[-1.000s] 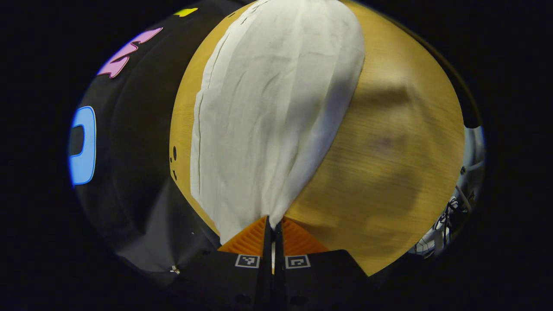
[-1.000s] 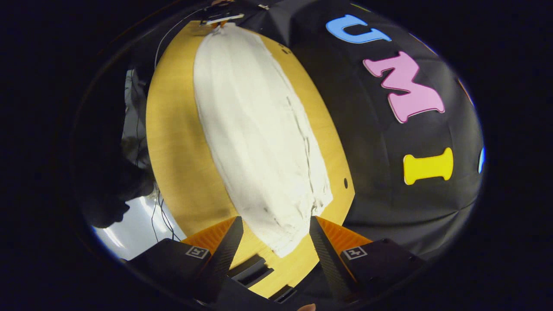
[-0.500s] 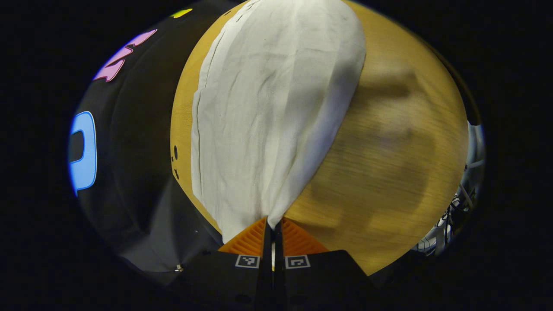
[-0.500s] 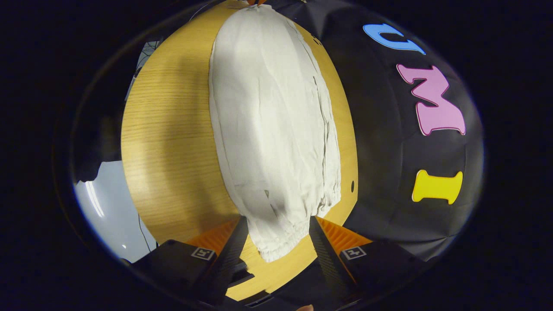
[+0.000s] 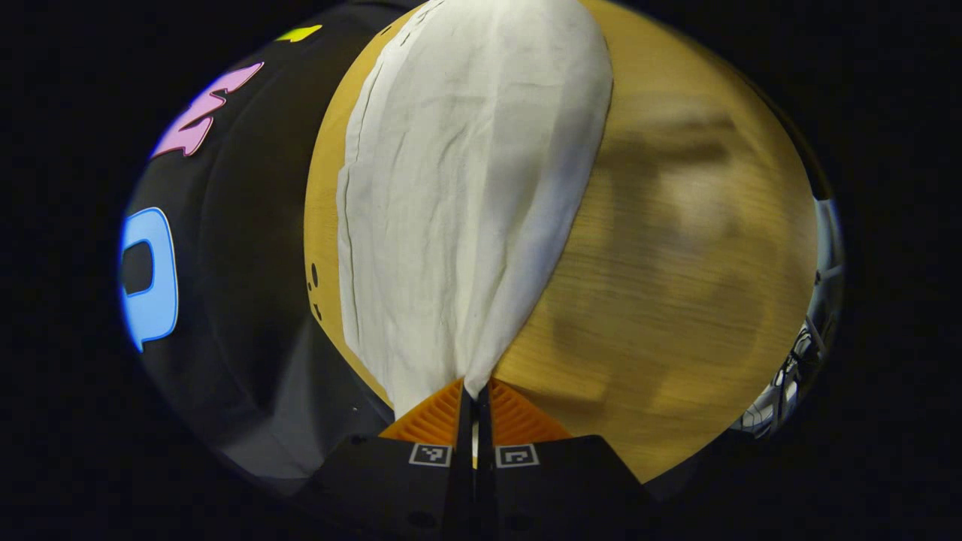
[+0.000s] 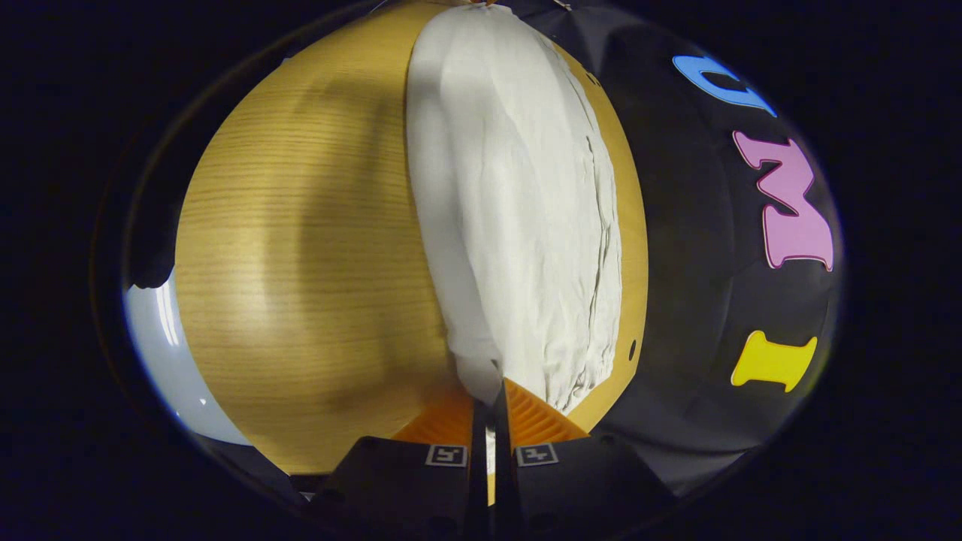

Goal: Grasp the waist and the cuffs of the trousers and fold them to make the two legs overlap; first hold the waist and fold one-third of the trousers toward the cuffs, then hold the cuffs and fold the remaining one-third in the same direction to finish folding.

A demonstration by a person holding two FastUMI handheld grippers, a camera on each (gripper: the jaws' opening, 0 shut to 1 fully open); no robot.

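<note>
Jaws, left gripper [image 5: 475, 391]: both fingers pressed together on a pinch of the white trousers [image 5: 466, 188] at one end; cloth fans out from the tips.
Jaws, right gripper [image 6: 490, 387]: closed tight as well, I see cloth nipped between the fingers at the opposite end of the garment.
Which end is which: the gathered edge beside my right gripper looks like the waist or a cuff; I cannot tell which.
Where the trousers lie: stretched in one long strip on the wooden table [image 5: 676, 248], near the edge next to the black cloth wall [image 5: 240, 248].
Long axis: it runs straight away from each gripper toward the other, so I hold the strip end to end.
Stage, as I judge it: the legs appear already laid over each other; the thirds are not yet folded.
Coming move: the waist-end gripper must travel along that axis toward the cuffs.
Risk: slack cloth may skew.
</note>
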